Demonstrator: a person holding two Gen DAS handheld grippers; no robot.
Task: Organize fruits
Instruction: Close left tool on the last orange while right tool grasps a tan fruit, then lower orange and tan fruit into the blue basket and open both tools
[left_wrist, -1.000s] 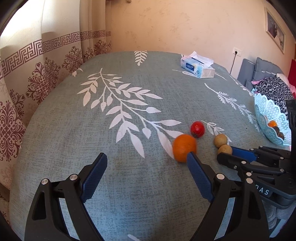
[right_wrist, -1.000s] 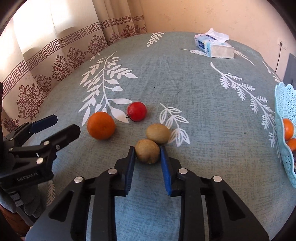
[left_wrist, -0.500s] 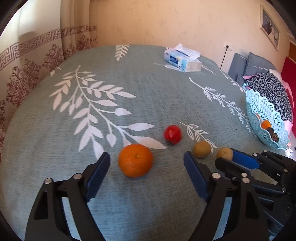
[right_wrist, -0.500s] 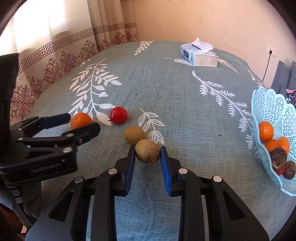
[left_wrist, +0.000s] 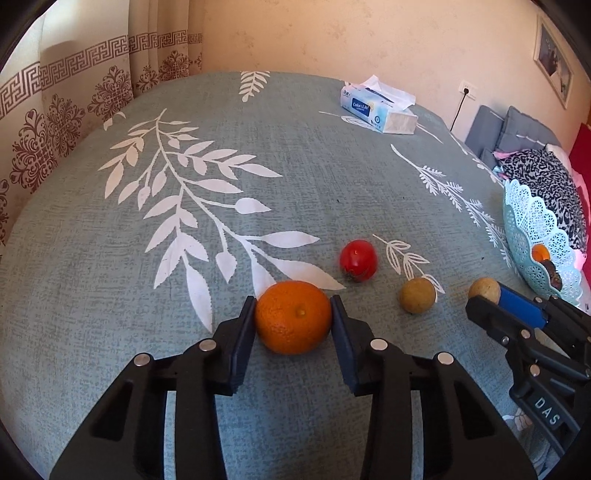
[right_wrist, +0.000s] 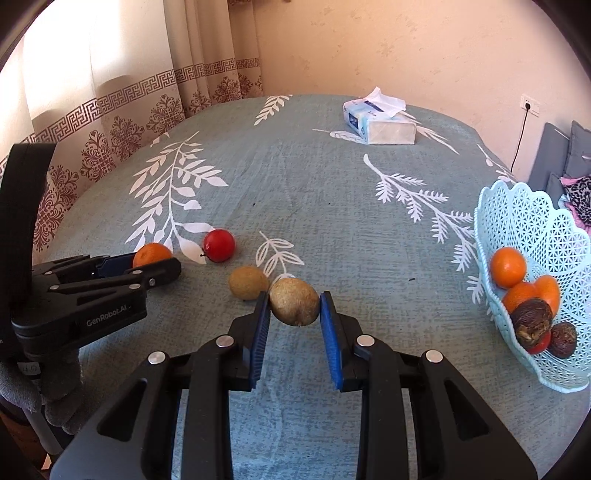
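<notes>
Since the earlier frames the left gripper (left_wrist: 293, 314) had slid over to the orange (left_wrist: 293, 316) and drawn its fingers in from a wide spread until both pads pressed the fruit's sides, the orange low over the grey-green tablecloth (left_wrist: 110, 295); whether it still touched the cloth could not be told. The right gripper (right_wrist: 294, 306) had stayed clamped on a brown kiwi (right_wrist: 294, 301), now carried off the cloth. A second kiwi (right_wrist: 247, 282) lay just behind it, and a red tomato (right_wrist: 219, 244) sat near, between kiwi and orange. To the right stood the pale blue lattice basket (right_wrist: 532, 218), already holding oranges and dark fruits. A tissue box (right_wrist: 378, 120) lay at the far side.
</notes>
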